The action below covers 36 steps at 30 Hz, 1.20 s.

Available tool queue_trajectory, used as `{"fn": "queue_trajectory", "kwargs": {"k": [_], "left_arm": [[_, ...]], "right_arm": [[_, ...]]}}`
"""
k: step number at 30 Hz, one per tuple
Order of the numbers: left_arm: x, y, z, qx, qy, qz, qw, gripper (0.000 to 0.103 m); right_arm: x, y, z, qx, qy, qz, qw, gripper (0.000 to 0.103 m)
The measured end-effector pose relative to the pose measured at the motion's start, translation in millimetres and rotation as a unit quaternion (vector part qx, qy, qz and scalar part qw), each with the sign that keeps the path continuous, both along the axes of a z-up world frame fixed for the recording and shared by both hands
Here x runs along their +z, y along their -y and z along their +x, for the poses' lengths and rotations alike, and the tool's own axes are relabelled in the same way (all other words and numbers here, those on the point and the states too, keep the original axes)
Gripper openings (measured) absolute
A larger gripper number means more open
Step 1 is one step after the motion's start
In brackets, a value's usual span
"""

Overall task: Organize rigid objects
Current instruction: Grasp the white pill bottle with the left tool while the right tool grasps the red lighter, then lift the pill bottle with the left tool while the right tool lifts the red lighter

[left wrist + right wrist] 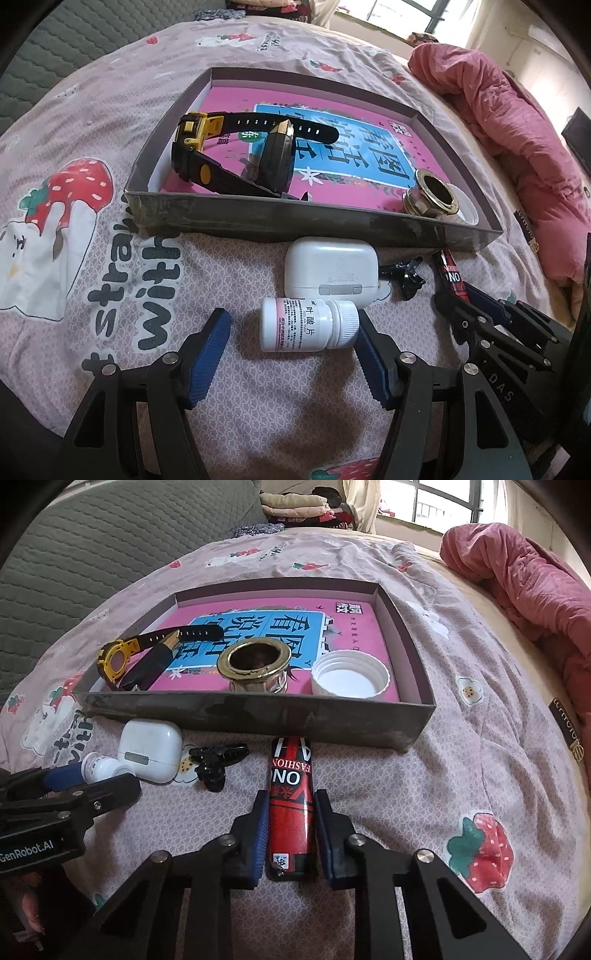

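Note:
On the bed, my left gripper (291, 325) is open around a white pill bottle (306, 325) that lies on its side; the left pad stands clear of it. My right gripper (291, 801) is shut on a red and black lighter (291, 808) that lies on the sheet and points at the tray. Between the two lie a white earbuds case (330, 267) and a black hair clip (404, 277). The shallow grey tray (258, 218) holds a yellow and black watch (195, 147), a brass fitting (436, 192) and a white cap (351, 679) on a pink book.
A crumpled pink quilt (517, 129) lies to the right of the tray. A grey padded headboard (92, 554) rises at the back left, with folded clothes (303, 506) near the window. The strawberry-print sheet (480, 775) stretches right of the lighter.

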<state>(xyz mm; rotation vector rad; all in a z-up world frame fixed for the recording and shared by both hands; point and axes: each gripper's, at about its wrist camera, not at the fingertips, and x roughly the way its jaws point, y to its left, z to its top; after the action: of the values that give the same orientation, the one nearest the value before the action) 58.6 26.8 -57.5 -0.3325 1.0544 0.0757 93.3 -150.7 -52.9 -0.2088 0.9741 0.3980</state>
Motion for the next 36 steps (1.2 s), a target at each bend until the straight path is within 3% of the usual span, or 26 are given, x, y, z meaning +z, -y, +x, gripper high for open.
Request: {"fn": "queue_trajectory", "kwargs": {"k": [9, 16, 36], "left_arm": [[2, -10, -5, 0.006, 0.001, -0.001, 1.0000, 0.050], [6, -9, -6, -0.001, 0.004, -0.007, 1.0000, 0.049], [41, -11, -15, -0.014, 0.063, 0.005, 0.9979, 0.049]], "right_arm": [[11, 7, -3, -0.002, 0.005, 0.026, 1.000, 0.024], [19, 9, -8, 0.003, 0.018, 0.036, 0.999, 0.024], [49, 19, -22, 0.007, 0.069, 0.068, 0.995, 0.023]]}}
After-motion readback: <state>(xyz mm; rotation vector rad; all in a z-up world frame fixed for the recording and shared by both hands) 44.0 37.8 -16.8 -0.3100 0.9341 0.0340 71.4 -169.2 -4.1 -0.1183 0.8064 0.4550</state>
